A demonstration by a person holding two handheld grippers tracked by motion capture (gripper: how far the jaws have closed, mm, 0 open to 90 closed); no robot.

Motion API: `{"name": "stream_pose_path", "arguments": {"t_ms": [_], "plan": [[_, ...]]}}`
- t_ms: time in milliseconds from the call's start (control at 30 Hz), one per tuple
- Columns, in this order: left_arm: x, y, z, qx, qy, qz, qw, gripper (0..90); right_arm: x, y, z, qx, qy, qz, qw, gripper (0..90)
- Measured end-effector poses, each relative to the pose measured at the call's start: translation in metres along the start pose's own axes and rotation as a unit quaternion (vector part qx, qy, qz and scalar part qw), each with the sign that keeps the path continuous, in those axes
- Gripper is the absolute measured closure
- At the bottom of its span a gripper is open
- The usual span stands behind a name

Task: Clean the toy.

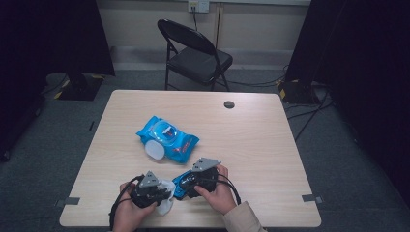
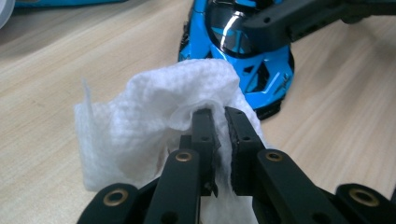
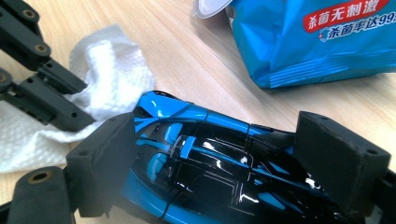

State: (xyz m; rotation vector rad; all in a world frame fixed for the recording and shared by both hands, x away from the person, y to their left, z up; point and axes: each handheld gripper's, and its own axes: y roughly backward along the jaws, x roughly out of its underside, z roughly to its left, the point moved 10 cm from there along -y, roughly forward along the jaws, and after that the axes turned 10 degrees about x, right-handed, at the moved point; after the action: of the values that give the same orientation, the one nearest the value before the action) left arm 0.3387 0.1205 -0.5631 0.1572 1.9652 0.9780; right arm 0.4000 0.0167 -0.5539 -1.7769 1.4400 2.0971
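A blue and black toy car (image 3: 196,163) lies on the wooden table (image 1: 251,140) near the front edge. My right gripper (image 3: 224,158) is shut on it, one pad pressing each side. In the high view that gripper (image 1: 189,182) points left with the car (image 1: 180,185) in it. A crumpled white wipe (image 2: 140,121) is pinched in my left gripper (image 2: 219,114), which is shut on it. The wipe (image 3: 107,70) touches the car's (image 2: 247,51) end. Seen from above, the left gripper (image 1: 164,193) sits just left of the car with the wipe (image 1: 167,205) under it.
A blue pack of wet wipes (image 1: 167,137) lies in the middle of the table, its white lid (image 1: 154,150) flipped open. A black folding chair (image 1: 193,53) stands beyond the far edge. A round cable hole (image 1: 229,104) is at the back of the table.
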Motion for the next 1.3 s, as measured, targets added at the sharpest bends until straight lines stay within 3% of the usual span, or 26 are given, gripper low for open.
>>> {"name": "stream_pose_path", "arguments": {"t_ms": [167,333,500,633,833,1300], "plan": [[0.003,0.0,-0.009,0.014,0.001,0.003,0.9999,83.5,0.0,0.0,0.0,0.0,0.0,0.0,1.0,13.2],[0.003,-0.002,-0.013,0.011,-0.005,0.008,0.9999,83.5,0.0,0.0,0.0,0.0,0.0,-0.003,1.0,13.2],[0.002,-0.007,-0.023,0.032,-0.005,0.009,0.9994,83.6,0.0,0.0,0.0,0.001,0.0,-0.002,1.0,13.2],[0.001,-0.008,-0.025,0.023,-0.01,0.016,0.9995,83.6,0.0,0.0,0.0,0.001,0.0,-0.002,1.0,13.2],[0.0,-0.011,-0.03,0.028,-0.016,0.017,0.9993,83.7,0.0,0.0,0.0,0.002,-0.001,-0.002,1.0,13.2],[-0.016,-0.036,-0.067,0.08,-0.058,0.016,0.9949,83.7,0.0,0.0,0.0,0.001,-0.001,-0.006,1.0,13.2]]}}
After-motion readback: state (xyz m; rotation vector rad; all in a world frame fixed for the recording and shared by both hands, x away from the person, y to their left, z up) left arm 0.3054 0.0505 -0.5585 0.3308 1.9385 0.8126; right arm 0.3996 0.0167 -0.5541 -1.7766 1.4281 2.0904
